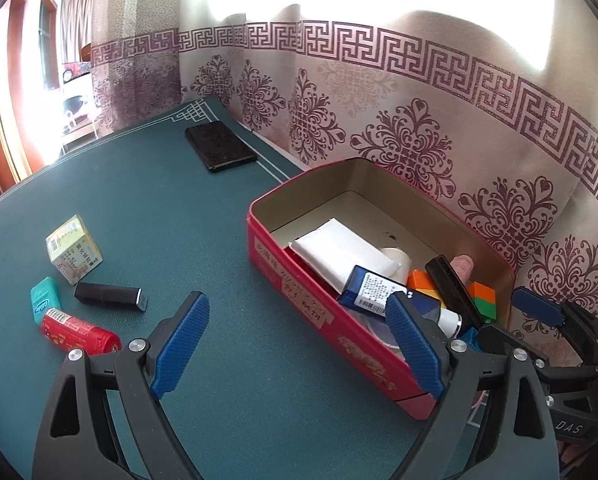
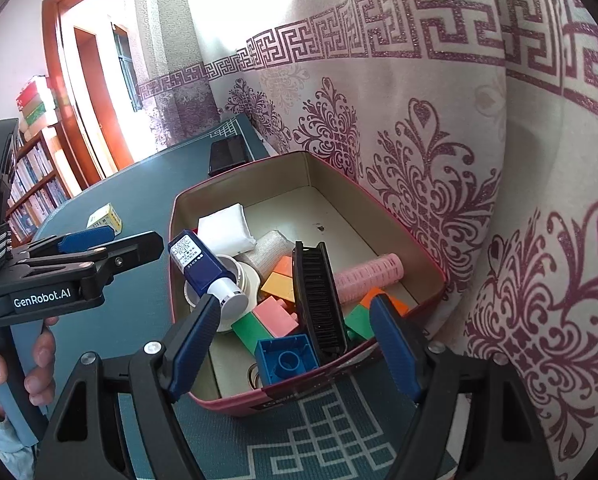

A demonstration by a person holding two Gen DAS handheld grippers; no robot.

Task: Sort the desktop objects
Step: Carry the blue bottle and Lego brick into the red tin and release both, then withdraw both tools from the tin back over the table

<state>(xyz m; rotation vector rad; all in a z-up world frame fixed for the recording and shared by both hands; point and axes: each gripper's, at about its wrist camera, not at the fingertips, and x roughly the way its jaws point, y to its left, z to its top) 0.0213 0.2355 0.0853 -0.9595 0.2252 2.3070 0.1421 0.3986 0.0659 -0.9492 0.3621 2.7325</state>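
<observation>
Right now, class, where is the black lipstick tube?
In the left wrist view, the black lipstick tube lies on the green mat's left side, between the yellow box and red canister.

light: strong daylight through the curtain [image 1: 379, 80] ahead of both grippers | glare: window area above blown out white | shadows: soft, on the table mat [image 1: 179, 208] | focus: sharp throughout | distortion: fisheye bending, dark vignette at corners

left gripper [image 1: 299, 340] open (empty), right gripper [image 2: 291, 344] open — empty
</observation>
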